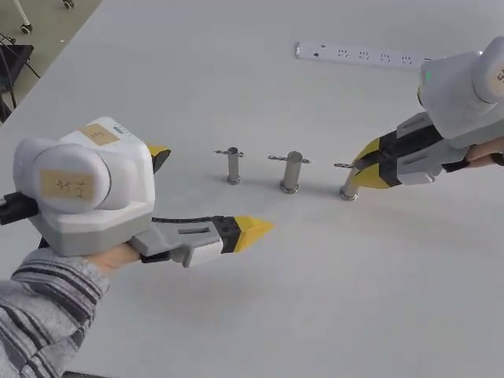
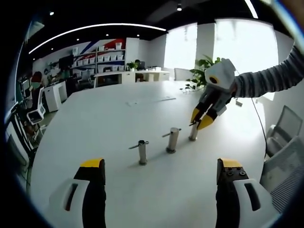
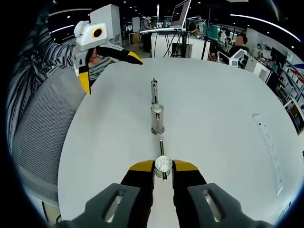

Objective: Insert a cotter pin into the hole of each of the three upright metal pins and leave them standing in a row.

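Steel pins in a row on the table;
right claw grips the end pin; left claw gapes open

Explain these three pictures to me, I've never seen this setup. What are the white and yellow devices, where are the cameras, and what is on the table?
There is no robot: a person holds a two-jaw gripper in each hand. The head view comes from a headset camera looking down at the table. The two round pictures come from cameras on the grippers, looking along their jaws. The left gripper is open and holds nothing. The right gripper is shut on the third pin. Three metal pins stand in a row; the first pin and second pin stand free. Each has a cotter through it near the top. A power strip lies farther back.
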Demonstrator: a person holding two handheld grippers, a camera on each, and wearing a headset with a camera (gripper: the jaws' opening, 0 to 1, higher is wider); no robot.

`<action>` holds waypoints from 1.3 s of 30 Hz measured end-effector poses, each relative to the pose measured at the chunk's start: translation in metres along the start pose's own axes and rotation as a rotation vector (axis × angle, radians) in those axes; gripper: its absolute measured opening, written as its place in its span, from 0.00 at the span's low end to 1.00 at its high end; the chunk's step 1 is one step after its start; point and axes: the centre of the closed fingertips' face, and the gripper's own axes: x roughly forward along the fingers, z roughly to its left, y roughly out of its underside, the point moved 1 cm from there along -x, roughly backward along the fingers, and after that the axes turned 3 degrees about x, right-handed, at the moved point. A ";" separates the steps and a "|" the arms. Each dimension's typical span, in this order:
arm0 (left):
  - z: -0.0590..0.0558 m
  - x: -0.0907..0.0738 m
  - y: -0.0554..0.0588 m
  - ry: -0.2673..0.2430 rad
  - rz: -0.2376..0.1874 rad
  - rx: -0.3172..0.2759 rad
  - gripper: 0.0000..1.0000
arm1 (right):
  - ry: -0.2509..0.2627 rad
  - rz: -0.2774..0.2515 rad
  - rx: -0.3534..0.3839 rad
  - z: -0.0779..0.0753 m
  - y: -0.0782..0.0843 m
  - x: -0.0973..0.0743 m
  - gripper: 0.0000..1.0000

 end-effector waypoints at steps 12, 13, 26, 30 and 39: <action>0.005 -0.003 -0.004 0.021 -0.011 -0.065 0.99 | 0.087 -0.053 0.114 0.004 -0.011 -0.011 0.33; 0.005 -0.003 -0.005 0.021 -0.009 -0.071 0.99 | 0.098 -0.068 0.139 0.005 -0.012 -0.013 0.34; 0.004 -0.010 -0.010 0.025 -0.003 -0.068 0.99 | 0.292 -0.185 0.408 0.022 -0.003 -0.034 0.55; 0.003 -0.011 -0.011 0.029 -0.008 -0.076 0.99 | 0.340 -0.216 0.441 0.027 -0.005 -0.037 0.60; 0.002 -0.018 -0.008 0.029 0.010 -0.067 0.99 | 0.376 -0.285 0.550 0.048 -0.010 -0.038 0.68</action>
